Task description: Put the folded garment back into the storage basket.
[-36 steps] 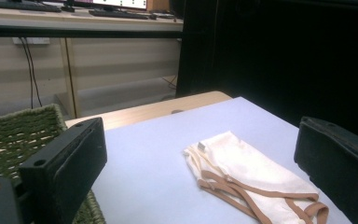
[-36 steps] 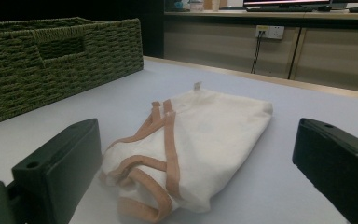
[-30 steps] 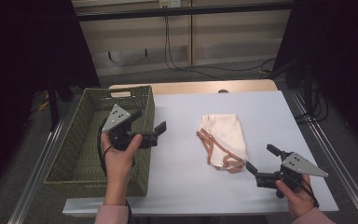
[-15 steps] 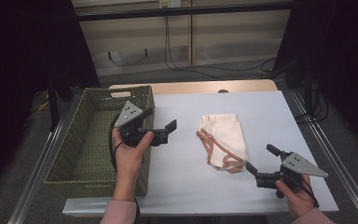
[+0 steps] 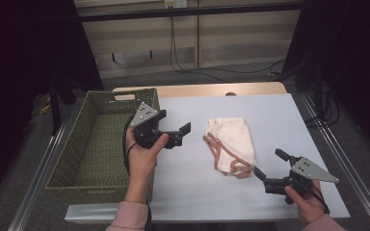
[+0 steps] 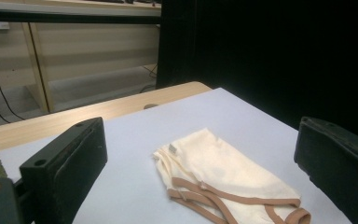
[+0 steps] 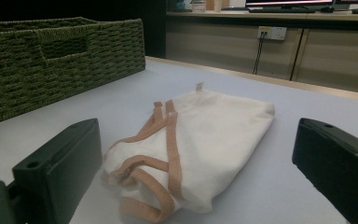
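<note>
Nearby, green basket (image 5: 67, 180) bare inside; bag (image 5: 231, 142) outside.

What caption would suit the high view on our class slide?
Two open hand-held grippers, left gripper and right gripper, flank a cream cloth bag beside a green woven basket.

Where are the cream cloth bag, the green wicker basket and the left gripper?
cream cloth bag (image 5: 233, 137): high view, middle of its cream fabric.
green wicker basket (image 5: 60, 166): high view, its left rim.
left gripper (image 5: 187, 128): high view, midway between its open fingertips.
</note>
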